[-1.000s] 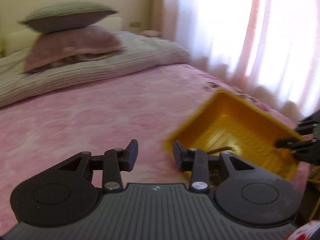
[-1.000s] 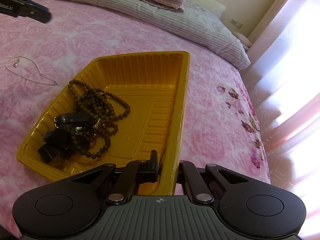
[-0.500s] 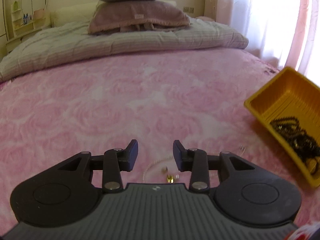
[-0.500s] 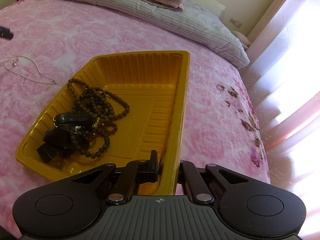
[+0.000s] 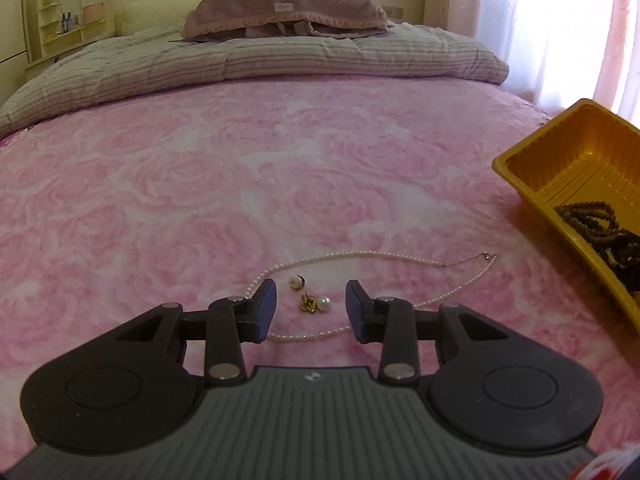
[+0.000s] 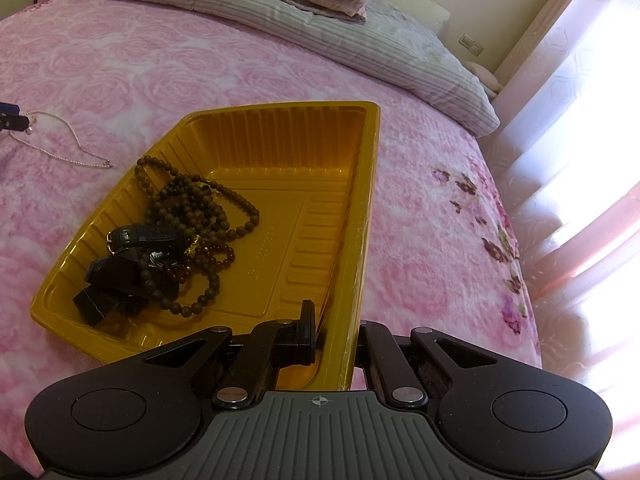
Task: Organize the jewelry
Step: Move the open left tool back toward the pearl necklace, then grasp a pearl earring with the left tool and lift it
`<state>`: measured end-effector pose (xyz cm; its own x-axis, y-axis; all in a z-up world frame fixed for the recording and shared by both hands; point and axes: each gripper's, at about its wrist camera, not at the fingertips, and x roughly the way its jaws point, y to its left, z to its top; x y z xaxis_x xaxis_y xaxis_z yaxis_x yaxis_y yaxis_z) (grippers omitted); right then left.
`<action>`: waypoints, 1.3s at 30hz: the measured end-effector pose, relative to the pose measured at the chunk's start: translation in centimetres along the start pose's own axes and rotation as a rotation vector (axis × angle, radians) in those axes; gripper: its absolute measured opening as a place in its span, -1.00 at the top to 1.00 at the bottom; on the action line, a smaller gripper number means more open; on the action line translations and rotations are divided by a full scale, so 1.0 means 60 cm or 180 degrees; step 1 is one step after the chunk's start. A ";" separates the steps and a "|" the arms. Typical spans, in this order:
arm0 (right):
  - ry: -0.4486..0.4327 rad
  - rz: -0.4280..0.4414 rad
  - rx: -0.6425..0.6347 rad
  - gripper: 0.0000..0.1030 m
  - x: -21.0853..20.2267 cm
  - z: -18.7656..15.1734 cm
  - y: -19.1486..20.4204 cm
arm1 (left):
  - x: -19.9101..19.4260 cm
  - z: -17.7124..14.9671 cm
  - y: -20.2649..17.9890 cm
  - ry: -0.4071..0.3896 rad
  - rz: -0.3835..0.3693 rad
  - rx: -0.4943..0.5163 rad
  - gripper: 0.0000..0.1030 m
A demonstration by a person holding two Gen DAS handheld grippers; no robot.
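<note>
The right gripper [image 6: 334, 334] has its jaws clenched on the near rim of the yellow tray [image 6: 280, 152], which lies on the pink bed [image 5: 200, 200]. In the tray are brown beads [image 6: 200, 216] and a black watch [image 6: 132, 256]. Left of the tray, the left gripper [image 5: 311, 310] has its jaws released over two pearl earrings [image 5: 316, 303], inside the loop of the pearl necklace [image 5: 380, 255].

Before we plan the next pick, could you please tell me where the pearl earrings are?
In the left wrist view, the pearl earrings lie on the pink bedspread, inside the pearl necklace loop, between the open left gripper fingers.
</note>
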<state>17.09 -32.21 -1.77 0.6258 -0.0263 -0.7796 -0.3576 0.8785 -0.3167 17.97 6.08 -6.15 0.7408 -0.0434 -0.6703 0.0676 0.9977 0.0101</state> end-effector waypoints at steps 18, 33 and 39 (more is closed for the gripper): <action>0.0011 0.0006 0.0008 0.90 0.001 -0.001 -0.001 | 0.030 -0.005 -0.013 0.0126 0.0077 -0.0007 0.65; 0.0014 0.0000 -0.0007 0.90 0.001 0.004 -0.001 | -0.002 0.016 -0.026 0.0023 0.0009 0.0165 0.69; 0.0014 -0.0002 -0.0007 0.90 0.001 0.005 -0.001 | -0.022 0.035 -0.037 -0.0101 -0.0115 0.0244 0.69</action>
<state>17.36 -32.12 -1.63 0.6229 -0.0290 -0.7818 -0.3587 0.8775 -0.3184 18.23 3.84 -3.71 0.7577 -0.0823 -0.6474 0.1449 0.9885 0.0439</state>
